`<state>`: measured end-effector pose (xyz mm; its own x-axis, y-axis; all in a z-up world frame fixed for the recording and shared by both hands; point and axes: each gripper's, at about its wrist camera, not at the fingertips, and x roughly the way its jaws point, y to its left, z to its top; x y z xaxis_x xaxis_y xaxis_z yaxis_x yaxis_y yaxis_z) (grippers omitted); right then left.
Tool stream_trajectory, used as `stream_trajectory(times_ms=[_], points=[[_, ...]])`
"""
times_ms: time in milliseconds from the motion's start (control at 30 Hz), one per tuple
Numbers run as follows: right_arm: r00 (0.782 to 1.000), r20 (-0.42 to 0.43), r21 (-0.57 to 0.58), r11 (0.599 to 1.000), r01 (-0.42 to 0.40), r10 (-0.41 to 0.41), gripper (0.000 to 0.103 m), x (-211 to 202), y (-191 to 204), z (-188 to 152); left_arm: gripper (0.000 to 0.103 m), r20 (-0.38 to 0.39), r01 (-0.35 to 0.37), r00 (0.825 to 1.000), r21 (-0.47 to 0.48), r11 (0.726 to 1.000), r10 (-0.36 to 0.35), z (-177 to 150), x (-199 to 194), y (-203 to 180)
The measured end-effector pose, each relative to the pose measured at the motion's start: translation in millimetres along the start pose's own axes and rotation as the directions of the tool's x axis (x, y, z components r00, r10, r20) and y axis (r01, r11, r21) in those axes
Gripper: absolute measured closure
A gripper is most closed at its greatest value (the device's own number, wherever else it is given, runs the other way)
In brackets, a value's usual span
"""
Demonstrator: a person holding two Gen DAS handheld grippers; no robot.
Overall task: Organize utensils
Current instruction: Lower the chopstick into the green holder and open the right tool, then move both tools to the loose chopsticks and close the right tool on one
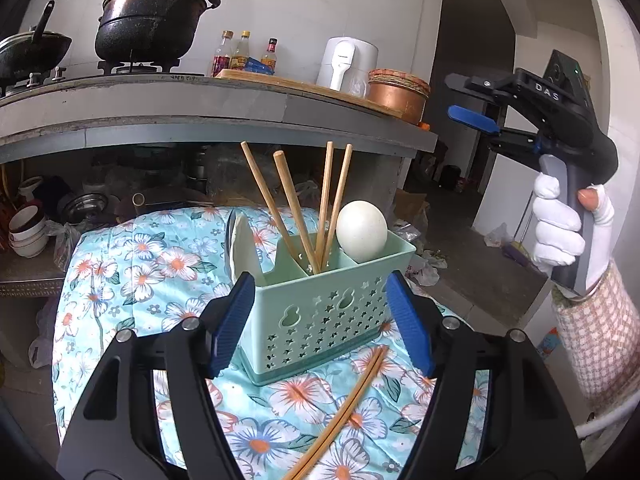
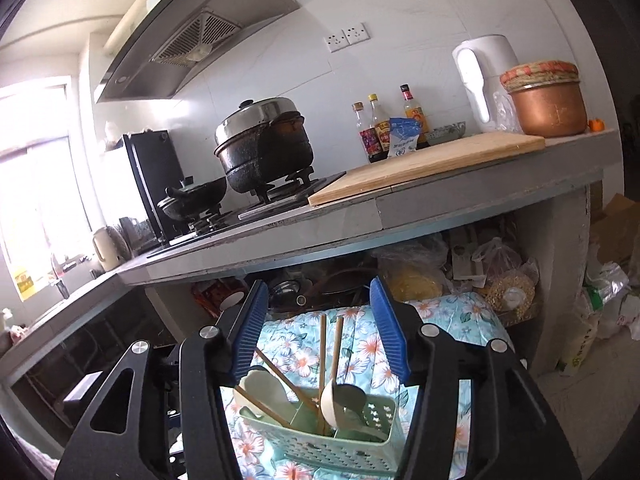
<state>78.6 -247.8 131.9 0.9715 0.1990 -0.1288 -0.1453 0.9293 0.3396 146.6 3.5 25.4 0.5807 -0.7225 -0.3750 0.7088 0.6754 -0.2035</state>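
Now: mint-green perforated caddy (image 1: 316, 312) upright on a floral cloth (image 1: 132, 268), toward the cloth's middle, three compartments in a row. Middle compartment: four wooden chopsticks (image 1: 296, 216) standing, fanned and leaning. Right-hand compartment, as seen from the left wrist: white spoon (image 1: 362, 230), bowl up, handle down inside. Left-hand compartment: pale flat scoop (image 1: 244, 248) standing on edge. Loose pair of chopsticks (image 1: 340, 412) lying flat on the cloth, just in front of the caddy's near right corner, running diagonally toward the cloth's near edge.

Left gripper (image 1: 320, 320): low in front of the caddy, blue pads wide apart, caddy seen between them, nothing pressed or held. Right gripper (image 2: 318, 336): held high to the right by a white-gloved hand (image 1: 560, 228), jaws apart, nothing gripped; from its own camera, caddy and standing utensils below and between the pads, clear of them.

Behind: grey kitchen counter (image 1: 224, 108) with a black lidded pot (image 1: 152, 24) on the burner.
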Motion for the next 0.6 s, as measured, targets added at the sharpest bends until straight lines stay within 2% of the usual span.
stream_trajectory(times_ms=[133, 267, 433, 600], points=[[0.997, -0.064, 0.104, 0.993, 0.049, -0.043, 0.045, -12.5, -22.1, -33.0, 0.036, -0.041, 0.005, 0.999, 0.002, 1.0, -0.005, -10.0, 8.9, 1.7], [0.977, -0.197, 0.211, 0.969, 0.128, -0.086, 0.045, -10.8, -47.0, -78.9, 0.036, -0.098, -0.002, 0.995, 0.019, 1.0, 0.004, -19.3, 21.1, 1.7], [0.93, -0.363, 0.327, 0.926, 0.187, -0.06, 0.045, -1.3, -71.3, -140.7, 0.036, -0.163, -0.035, 0.986, 0.039, 0.999, 0.041, -32.7, 38.0, 0.4], [0.892, -0.45, 0.432, 0.881, 0.192, 0.027, 0.045, 13.2, -78.6, -186.7, 0.035, -0.22, -0.065, 0.973, 0.04, 0.997, 0.073, -44.8, 52.1, 4.2]])
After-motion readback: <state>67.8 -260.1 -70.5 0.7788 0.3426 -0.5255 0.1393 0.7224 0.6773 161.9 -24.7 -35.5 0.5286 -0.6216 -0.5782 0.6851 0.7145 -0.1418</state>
